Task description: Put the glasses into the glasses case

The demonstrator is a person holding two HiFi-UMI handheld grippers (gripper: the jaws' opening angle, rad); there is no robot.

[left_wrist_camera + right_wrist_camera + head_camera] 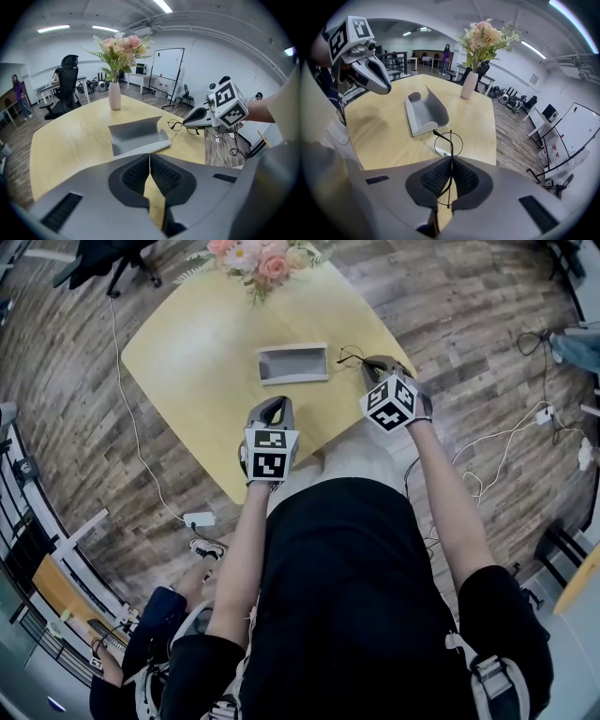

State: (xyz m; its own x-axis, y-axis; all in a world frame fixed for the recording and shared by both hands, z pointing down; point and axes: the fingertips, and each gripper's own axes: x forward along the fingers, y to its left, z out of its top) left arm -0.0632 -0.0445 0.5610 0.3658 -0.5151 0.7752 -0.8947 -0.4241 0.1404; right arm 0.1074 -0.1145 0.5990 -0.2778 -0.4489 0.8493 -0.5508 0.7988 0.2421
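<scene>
The right gripper (451, 161) pinched the thin wire glasses (440, 135) at the lower centre of its view, near the open glasses case (424, 112). Light, springy and fragile, they likely wanted a gentle hold on the frame, never the lenses. The left gripper (150, 157) was closed and empty.
</scene>
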